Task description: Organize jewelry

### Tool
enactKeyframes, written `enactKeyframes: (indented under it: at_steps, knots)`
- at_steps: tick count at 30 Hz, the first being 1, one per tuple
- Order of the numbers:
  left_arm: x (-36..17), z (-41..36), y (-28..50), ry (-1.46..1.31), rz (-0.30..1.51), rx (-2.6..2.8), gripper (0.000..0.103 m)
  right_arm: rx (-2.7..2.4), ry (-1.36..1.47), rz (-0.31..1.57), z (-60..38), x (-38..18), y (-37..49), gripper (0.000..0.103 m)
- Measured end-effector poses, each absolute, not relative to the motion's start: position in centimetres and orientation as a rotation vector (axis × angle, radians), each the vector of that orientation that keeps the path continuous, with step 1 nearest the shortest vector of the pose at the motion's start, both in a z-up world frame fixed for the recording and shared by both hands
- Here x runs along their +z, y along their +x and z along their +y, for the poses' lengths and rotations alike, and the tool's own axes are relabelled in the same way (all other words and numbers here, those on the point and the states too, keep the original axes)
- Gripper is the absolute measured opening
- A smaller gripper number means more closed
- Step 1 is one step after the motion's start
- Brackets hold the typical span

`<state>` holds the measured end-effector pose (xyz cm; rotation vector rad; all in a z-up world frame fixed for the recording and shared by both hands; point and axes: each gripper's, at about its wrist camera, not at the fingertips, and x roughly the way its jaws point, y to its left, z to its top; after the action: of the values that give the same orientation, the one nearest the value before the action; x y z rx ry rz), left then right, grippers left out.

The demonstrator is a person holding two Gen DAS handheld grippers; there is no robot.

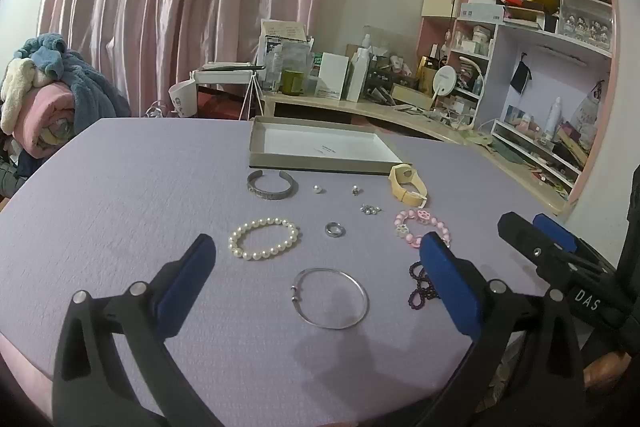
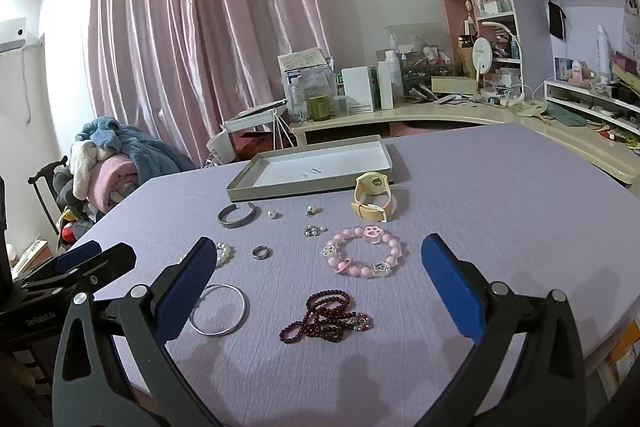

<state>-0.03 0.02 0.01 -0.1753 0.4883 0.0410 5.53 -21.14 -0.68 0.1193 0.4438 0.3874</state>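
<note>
A lilac cloth covers the table (image 1: 120, 187) in a cluttered pink-curtained bedroom, and the jewelry is spread over it piece by piece, none overlapping — laid out, it seems, so each can be picked up singly. At the far side sits a shallow grey tray (image 1: 276, 159) with a bare white floor, most likely the place everything is meant to end up; nothing is in it yet. Just in front of it lie a silver cuff (image 1: 271, 184), two tiny studs, a little cluster of small pieces, and a yellow watch strap (image 2: 373, 202). Nearer are the pearl bracelet (image 1: 264, 238), a dark ring (image 1: 334, 229), the pink bead bracelet (image 2: 362, 251), the thin silver bangle (image 1: 330, 298) and a heap of maroon beads (image 2: 324, 315). The left gripper (image 1: 320, 263) hangs above the cloth with its blue pads spread wide, holding nothing, the bangle lying between and below them. The right gripper (image 2: 320, 265) is likewise wide apart and empty, framing the maroon and pink beads — each claw appears lined up on its nearest piece.
</note>
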Motion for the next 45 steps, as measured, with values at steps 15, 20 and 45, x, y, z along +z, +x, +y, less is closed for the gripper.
enactKeyframes:
  at_steps: [15,20,45]
  knots:
    - [0.03,-0.02,-0.05,-0.173,0.488,0.042,0.101,0.387,0.119,0.440,-21.14,-0.52,5.45,0.102]
    - [0.00,0.02,-0.01,-0.175,0.491,0.041,0.101,0.387,0.119,0.440,-21.18,-0.41,5.46,0.102]
    - [0.01,0.02,-0.01,-0.174,0.489,0.042,0.101,0.388,0.121,0.435,-21.20,0.06,5.55,0.102]
